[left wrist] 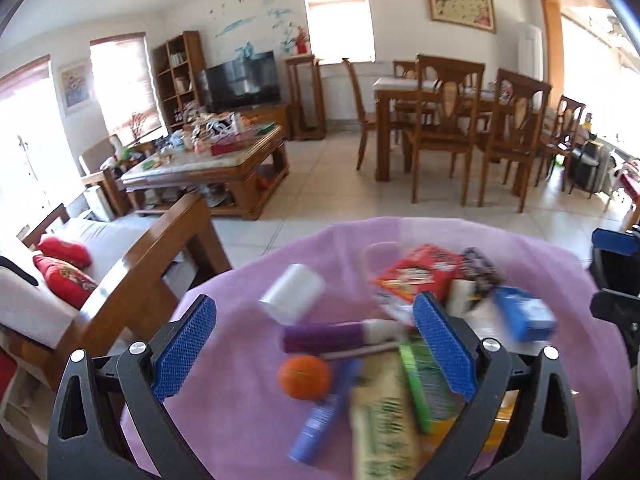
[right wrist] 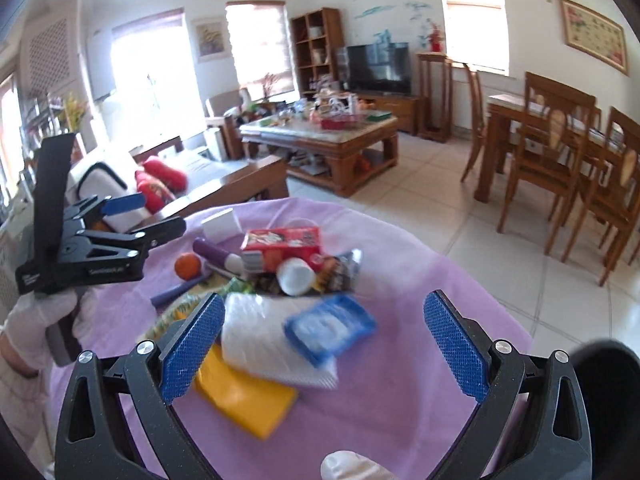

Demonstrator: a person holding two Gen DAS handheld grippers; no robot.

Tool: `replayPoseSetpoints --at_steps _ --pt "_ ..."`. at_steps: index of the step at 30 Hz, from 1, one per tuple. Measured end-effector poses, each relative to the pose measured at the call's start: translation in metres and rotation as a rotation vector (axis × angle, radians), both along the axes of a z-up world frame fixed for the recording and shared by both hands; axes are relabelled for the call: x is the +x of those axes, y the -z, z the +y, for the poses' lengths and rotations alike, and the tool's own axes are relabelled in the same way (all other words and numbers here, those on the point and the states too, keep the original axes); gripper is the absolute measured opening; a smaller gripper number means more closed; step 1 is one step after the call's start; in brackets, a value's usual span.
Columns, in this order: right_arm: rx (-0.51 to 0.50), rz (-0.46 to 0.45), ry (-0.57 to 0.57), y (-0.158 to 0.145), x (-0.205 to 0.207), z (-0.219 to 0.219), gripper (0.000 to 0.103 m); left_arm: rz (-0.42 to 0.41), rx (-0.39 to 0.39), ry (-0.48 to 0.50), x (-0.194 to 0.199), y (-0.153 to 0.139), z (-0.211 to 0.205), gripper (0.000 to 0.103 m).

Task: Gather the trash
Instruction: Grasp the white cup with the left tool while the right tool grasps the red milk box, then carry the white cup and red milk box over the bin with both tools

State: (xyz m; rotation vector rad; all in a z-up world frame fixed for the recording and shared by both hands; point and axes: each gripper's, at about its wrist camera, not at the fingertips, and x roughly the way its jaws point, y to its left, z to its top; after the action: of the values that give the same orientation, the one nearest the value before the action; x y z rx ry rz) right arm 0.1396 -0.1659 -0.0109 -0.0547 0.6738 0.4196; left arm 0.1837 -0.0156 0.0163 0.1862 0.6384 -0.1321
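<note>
A bright tiled living room holds a wooden coffee table [left wrist: 208, 160], a dark television [left wrist: 242, 80], and a dining table [left wrist: 404, 92] ringed by carved wooden chairs. In the foreground a table draped in smooth lilac cloth [left wrist: 240, 420] carries a blurred heap of trash.

Between and just beyond the fingers of the left gripper [left wrist: 316, 348] lie a purple tube with a white end [left wrist: 340, 334], a round orange ball [left wrist: 305, 376], a blue-violet cylindrical bottle [left wrist: 324, 412] and a long pale packet printed in green [left wrist: 382, 420]. A white cylinder [left wrist: 294, 294] sits just ahead of it, and a red cardboard box [left wrist: 418, 272] and a blue pack [left wrist: 524, 312] lie ahead to its right. Its blue, cross-hatched pads are spread wide, gripping nothing.

The right gripper [right wrist: 324, 348] is likewise spread apart and empty. Between its fingers lie a white plastic-wrapped packet [right wrist: 268, 344], a blue pack [right wrist: 330, 328] on top of it, and a flat yellow piece [right wrist: 244, 396] partly beneath. Farther ahead stand the red box [right wrist: 282, 242] and a white cylinder [right wrist: 295, 276]. In this view the left gripper [right wrist: 148, 216] appears at the left, held by a hand in a thin white glove [right wrist: 28, 320]. A black rounded object [right wrist: 604, 384] sits at the lower right edge.
</note>
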Motion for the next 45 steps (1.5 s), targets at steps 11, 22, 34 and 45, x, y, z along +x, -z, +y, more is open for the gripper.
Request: replayPoseSetpoints --at_steps 11,22,34,45 --pt "-0.162 0.136 -0.046 0.041 0.116 0.099 0.098 0.156 0.081 0.114 0.057 0.042 0.043 0.098" --pt "-0.203 0.238 -0.053 0.075 0.146 0.115 0.091 0.233 0.070 0.186 0.072 0.063 0.036 0.065" --pt "-0.060 0.174 -0.069 0.041 0.106 0.087 0.088 0.180 -0.124 0.146 0.050 0.038 0.055 0.040" --pt "0.118 0.070 -0.018 -0.013 0.011 0.000 0.088 0.075 -0.191 0.246 -0.024 -0.010 -0.012 0.040"
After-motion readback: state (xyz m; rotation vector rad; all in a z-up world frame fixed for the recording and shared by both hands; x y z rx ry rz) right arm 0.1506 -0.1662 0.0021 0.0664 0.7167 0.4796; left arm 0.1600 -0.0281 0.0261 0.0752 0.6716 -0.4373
